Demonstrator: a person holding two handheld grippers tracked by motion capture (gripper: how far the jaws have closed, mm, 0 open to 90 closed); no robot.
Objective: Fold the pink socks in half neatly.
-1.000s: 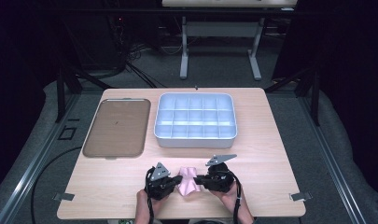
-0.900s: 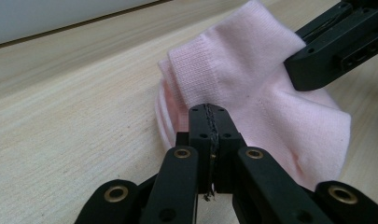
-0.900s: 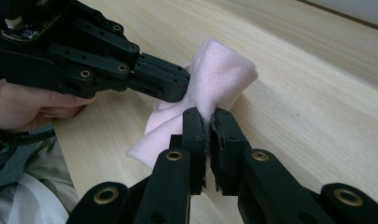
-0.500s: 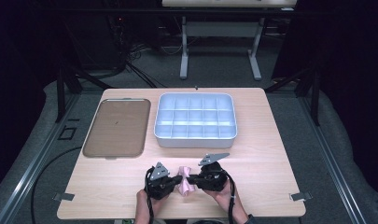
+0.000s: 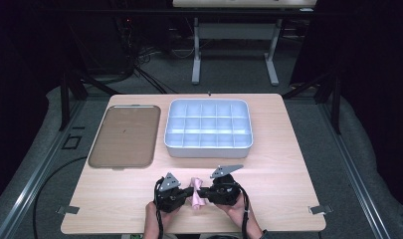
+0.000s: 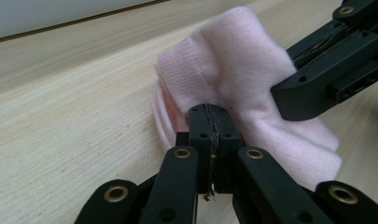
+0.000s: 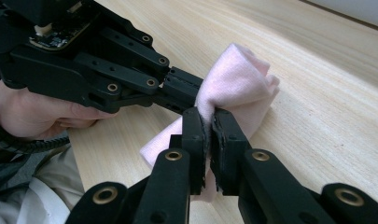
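**A:** So what's on the surface (image 5: 288, 149) here? Go big to small.

**B:** Biggest thing is the white tray with compartments (image 5: 208, 128), sitting toward the far edge, about the middle. Right beside it, toward the far left corner, is a flat brown tray (image 5: 123, 135). The two don't touch.

**A:** And the hands?

**B:** Both down at the near edge, around the middle. Left claw (image 5: 190, 190) and right claw (image 5: 199, 191) point at each other, tips really close, with a small pink cloth (image 5: 195, 195) between them.

**A:** Are they actually gripping it?

**B:** Yep, both. In the left gripper view the left claw (image 6: 210, 122) is clamped tight on a fold of the pink cloth (image 6: 233, 65), jaws pressed together with just a sliver of fabric in there. The right gripper view shows the right claw (image 7: 207, 122) pinching the cloth (image 7: 238, 79) too, fabric bunched up above the jaws.

**A:** Is the cloth lifted?

**B:** Its lower end looks like it lies on the wood, the middle is bunched up where the claws have it. It's well apart from both trays.
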